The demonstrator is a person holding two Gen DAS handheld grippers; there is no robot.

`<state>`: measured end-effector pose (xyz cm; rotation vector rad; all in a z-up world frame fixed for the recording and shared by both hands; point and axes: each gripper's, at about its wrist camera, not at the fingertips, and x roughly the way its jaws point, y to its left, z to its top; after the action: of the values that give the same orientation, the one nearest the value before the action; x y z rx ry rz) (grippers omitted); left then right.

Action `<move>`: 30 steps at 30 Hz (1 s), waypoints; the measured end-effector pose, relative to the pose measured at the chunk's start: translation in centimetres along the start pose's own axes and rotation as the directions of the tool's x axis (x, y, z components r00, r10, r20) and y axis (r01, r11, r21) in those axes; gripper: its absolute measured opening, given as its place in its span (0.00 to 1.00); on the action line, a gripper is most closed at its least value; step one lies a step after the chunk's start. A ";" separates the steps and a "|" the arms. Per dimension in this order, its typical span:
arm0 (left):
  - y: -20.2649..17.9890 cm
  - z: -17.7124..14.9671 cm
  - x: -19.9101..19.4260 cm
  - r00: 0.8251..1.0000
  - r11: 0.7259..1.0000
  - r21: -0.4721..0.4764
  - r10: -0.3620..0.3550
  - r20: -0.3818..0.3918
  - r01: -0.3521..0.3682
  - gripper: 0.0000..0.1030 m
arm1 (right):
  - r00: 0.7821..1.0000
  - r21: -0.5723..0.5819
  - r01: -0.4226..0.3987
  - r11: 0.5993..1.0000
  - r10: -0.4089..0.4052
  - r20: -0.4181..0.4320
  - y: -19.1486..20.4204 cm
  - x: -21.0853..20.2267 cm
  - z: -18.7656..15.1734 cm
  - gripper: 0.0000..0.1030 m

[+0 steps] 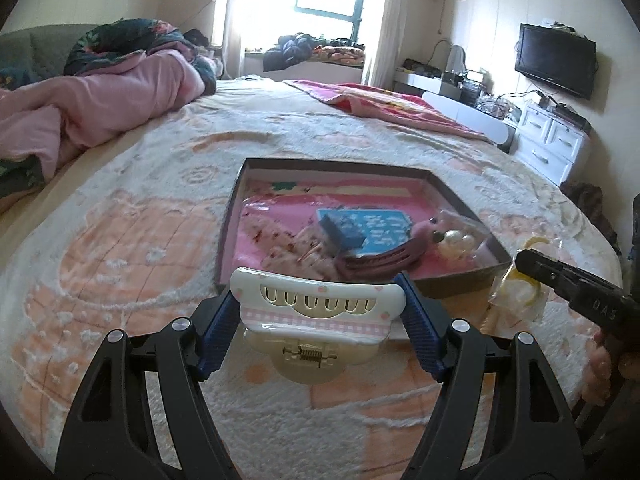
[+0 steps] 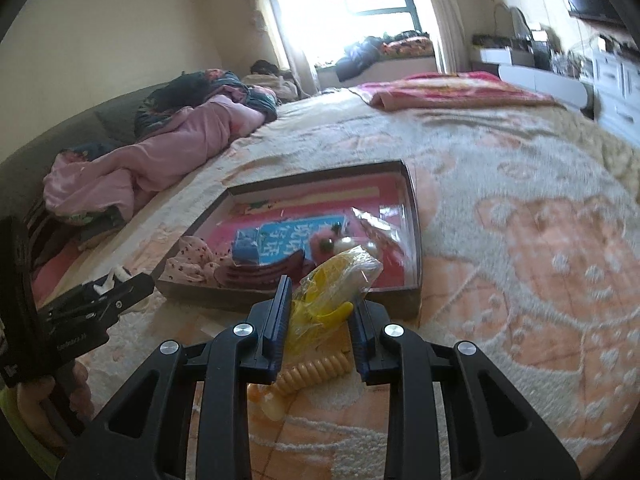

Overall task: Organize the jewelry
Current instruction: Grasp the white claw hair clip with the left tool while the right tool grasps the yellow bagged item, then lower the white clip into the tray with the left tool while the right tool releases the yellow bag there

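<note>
1. The work takes place on a bed with a peach-and-cream blanket; a shallow cardboard box lies on it as the collecting tray.
2. The left tool is clamped on a white hair claw clip, its blue pads pressing the clip's two ends; the clip hangs just short of the box's near wall, above the blanket.
3. The right tool holds a clear plastic bag of yellow hair accessories. The left pad touches the bag; whether the right pad presses it cannot be told, so the hold looks loose.
4. A coiled yellowish hair tie lies on the blanket under the right tool, with a pale yellow piece beside it.
5. The box already carries a dark red claw clip, a blue card, a small blue box, a pink item with pearl beads and a floral cloth piece.
6. The step in hand appears to be carrying: both tools bring their loads toward the box.
7. The next move probably calls for lifting each load over the near wall, then parting the pads above a bare patch of the pink lining.
8. The coiled tie still awaits collection afterwards.
</note>
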<state>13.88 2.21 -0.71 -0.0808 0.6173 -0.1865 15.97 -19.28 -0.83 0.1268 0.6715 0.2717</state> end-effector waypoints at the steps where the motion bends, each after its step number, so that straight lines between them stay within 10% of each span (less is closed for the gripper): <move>1: -0.2 0.2 0.1 1.000 1.000 0.004 -0.002 0.003 0.002 0.63 | 1.000 -0.007 0.002 1.000 -0.002 0.006 0.0 -0.1 0.1 0.25; 30: -1.5 3.7 5.3 0.999 0.998 0.024 -0.052 0.007 0.052 0.63 | 0.995 -0.040 0.078 0.996 -0.075 0.071 -2.3 2.1 5.0 0.25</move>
<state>20.07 -0.23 -0.47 -0.0747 0.6059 -0.2438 21.15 -21.07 1.33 0.0691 0.5995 0.2073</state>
